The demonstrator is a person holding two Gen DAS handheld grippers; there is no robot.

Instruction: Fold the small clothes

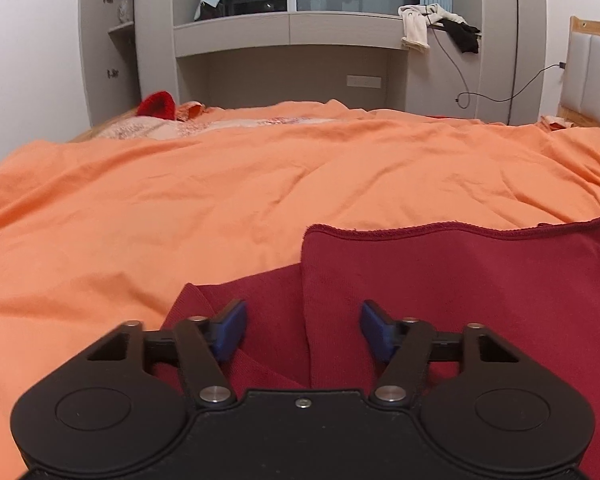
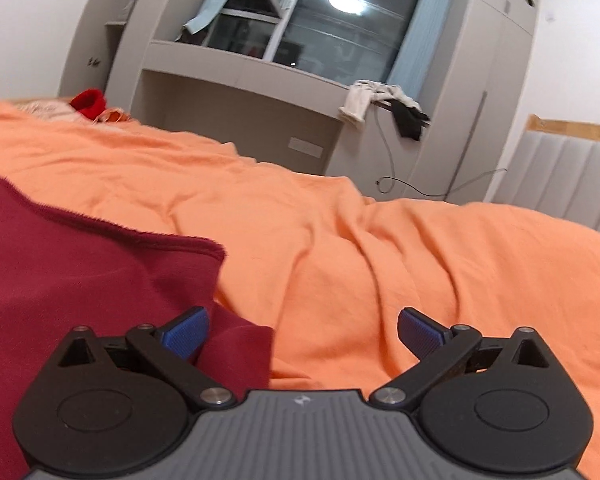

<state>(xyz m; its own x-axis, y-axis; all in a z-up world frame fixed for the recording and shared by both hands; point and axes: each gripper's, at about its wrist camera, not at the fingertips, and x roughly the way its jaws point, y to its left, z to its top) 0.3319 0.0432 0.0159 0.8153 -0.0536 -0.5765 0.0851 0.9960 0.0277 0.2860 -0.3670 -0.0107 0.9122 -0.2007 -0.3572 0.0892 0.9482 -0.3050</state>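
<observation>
Maroon garment (image 1: 440, 280) lies folded on orange bedding (image 1: 220, 200), frayed edge outward; left gripper (image 1: 303, 330) and right gripper (image 2: 303, 334) released.

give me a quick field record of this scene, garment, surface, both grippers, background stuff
garment: dark red knit garment, top layer folded over, flat on bed
surface: wrinkled orange bedsheet
left hand-held gripper: open above the garment, nothing between its blue pads
right hand-held gripper: open wide at the garment's right edge, holding nothing
background: bright red fuzzy item at far bed edge; cream and black clothes draped on grey window ledge
</observation>
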